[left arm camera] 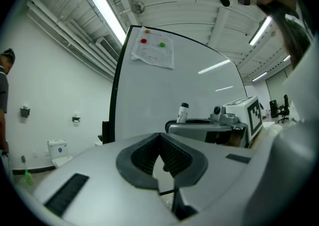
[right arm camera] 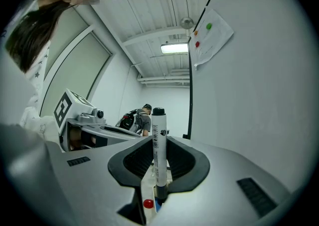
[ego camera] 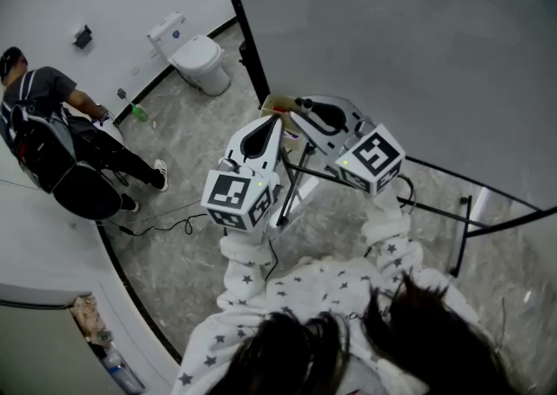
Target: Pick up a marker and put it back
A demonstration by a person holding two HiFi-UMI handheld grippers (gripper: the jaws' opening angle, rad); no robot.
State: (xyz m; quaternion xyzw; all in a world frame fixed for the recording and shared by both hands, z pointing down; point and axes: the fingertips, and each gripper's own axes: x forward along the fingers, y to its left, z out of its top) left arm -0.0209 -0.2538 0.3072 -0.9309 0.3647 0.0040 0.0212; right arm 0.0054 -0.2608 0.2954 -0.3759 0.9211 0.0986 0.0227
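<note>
A white marker [right arm camera: 159,145] with a black cap stands upright between the pads of my right gripper [right arm camera: 158,143], which is shut on its barrel. Just below the jaws lie a red cap [right arm camera: 148,203] and a bit of blue. From the left gripper view the same marker [left arm camera: 183,112] sticks up out of the right gripper [left arm camera: 234,120], in front of the whiteboard [left arm camera: 189,80]. My left gripper [left arm camera: 160,140] has its pads meeting at the tips, with nothing between them. In the head view both grippers, left [ego camera: 277,119] and right [ego camera: 300,104], point at the whiteboard's lower edge.
The whiteboard [ego camera: 392,36] fills the upper right, its stand's black legs [ego camera: 452,210] spreading over the marble floor. A sheet of paper [left arm camera: 153,51] is held to it by magnets. A toilet [ego camera: 198,58], a crouching person [ego camera: 52,137] and a floor cable [ego camera: 165,226] lie to the left.
</note>
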